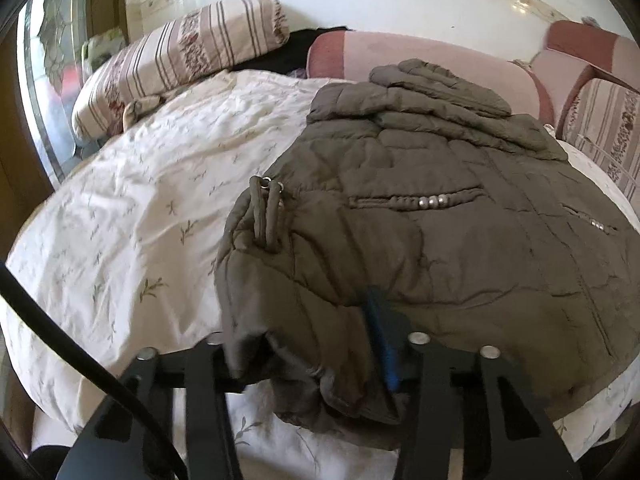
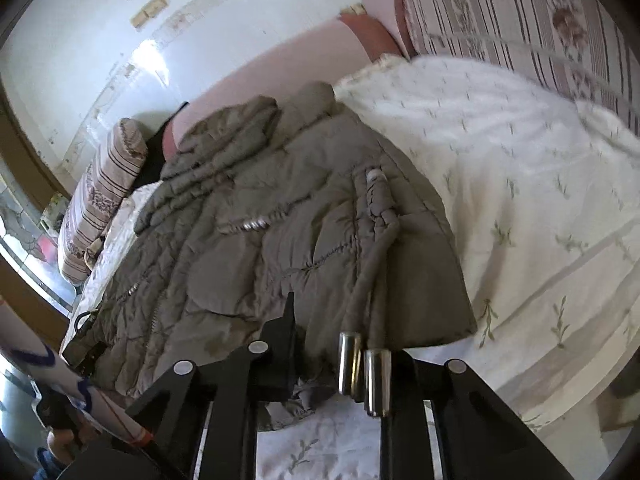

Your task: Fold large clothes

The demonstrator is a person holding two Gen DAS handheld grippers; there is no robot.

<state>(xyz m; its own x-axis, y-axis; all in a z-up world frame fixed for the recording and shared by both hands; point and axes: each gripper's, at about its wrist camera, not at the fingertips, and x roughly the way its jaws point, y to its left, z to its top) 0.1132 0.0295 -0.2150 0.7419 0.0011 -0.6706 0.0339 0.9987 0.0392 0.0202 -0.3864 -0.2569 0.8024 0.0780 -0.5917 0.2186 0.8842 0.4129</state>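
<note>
Jacket (image 1: 420, 240), a quilted olive-brown puffer with beaded pocket trim, lies partly folded on the bed's floral bedspread (image 1: 132, 208), its collar toward the pink headboard cushions (image 1: 400, 60) and its hem nearest both cameras. The left hand-held gripper (image 1: 316, 356) pinches the jacket's near hem corner between narrowed jaws, and the right hand-held gripper (image 2: 332, 360) is narrowed on the hem beside the metal-tipped drawcords (image 2: 364, 376). To fold well, I judge both should lift the puffy, slippery hem evenly and carry it toward the collar, keeping the cords tucked inside.
</note>
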